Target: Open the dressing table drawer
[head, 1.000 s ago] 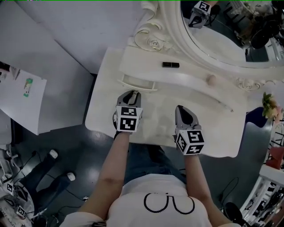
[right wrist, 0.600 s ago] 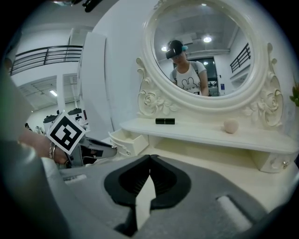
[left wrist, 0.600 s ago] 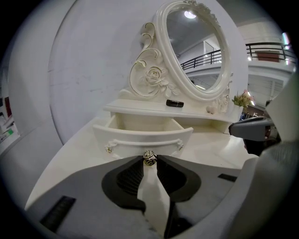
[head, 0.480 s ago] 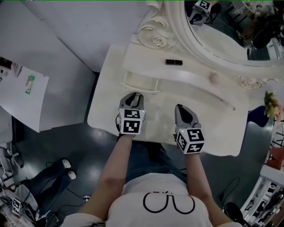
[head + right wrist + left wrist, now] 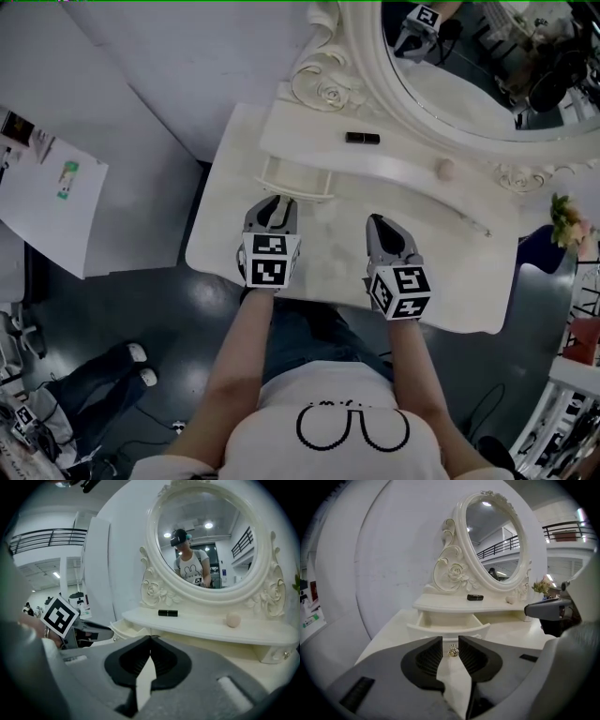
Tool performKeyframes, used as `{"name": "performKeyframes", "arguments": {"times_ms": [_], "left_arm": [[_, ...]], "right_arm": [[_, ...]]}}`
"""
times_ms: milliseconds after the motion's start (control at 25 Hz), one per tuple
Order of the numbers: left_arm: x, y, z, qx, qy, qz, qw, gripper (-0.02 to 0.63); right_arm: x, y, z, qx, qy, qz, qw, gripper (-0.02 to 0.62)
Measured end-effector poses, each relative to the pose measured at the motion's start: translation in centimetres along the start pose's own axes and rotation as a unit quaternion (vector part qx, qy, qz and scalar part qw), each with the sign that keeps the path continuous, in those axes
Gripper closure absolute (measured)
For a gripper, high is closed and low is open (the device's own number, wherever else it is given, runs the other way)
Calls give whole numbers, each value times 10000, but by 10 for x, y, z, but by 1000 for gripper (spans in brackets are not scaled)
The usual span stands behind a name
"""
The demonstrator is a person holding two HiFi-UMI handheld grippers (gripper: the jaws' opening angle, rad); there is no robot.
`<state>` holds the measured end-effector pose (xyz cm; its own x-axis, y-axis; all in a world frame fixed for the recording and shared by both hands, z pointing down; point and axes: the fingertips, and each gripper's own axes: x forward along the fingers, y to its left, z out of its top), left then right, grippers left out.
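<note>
Drawer point(image 5: 292, 180) stands pulled out at 12 o'clock from the left gripper point(image 5: 273, 212). Its jaws are opening, with the gold knob point(image 5: 453, 651) loose between them. Right gripper point(image 5: 383, 232), at 3 o'clock, has closed jaws holding nothing. Pull looks finished. Next: back straight off the knob.

The drawer point(image 5: 123, 628) is mostly hidden in the right gripper view — black object point(image 5: 168, 613) too small to identify.
</note>
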<state>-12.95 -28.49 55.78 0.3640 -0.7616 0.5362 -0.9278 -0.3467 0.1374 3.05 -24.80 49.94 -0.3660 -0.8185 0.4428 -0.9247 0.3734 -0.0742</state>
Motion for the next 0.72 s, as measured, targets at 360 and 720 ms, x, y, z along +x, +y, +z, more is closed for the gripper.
{"name": "performKeyframes", "arguments": {"times_ms": [360,720], "left_arm": [[-46,13,67,50,-850,261,9960,503],[-84,7,147,497,-1775,300,9824,503]], "right_arm": [[-6,7,68,-122,-752,144,9970,598],[-38,1,151,-618,-1569,152,9856,598]]}}
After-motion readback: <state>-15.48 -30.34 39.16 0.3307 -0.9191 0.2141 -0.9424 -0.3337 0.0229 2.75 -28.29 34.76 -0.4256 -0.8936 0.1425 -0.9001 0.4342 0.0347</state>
